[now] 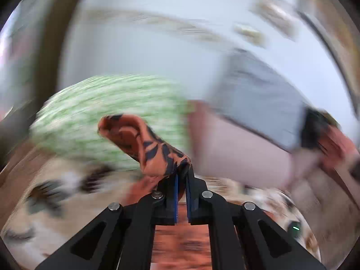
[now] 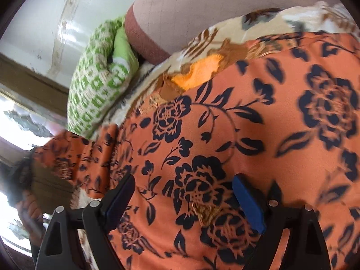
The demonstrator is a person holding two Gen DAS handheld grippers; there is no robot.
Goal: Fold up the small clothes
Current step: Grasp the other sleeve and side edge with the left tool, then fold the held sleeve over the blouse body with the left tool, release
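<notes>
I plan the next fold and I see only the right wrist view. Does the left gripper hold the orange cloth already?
Observer: Yes, the left gripper is shut on a bunched edge of the orange floral cloth.
Operator: Is that view sharp?
Observer: No, the background is smeared; only the gripper and the pinched fold look sharp.
Operator: What lies behind the fold?
Observer: The green patterned pillow.

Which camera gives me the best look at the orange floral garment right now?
Right wrist: the orange floral garment lies spread and fairly sharp, filling most of the frame under the open right claw. Left wrist shows only a pinched fold in the shut left claw, surroundings blurred.
</notes>
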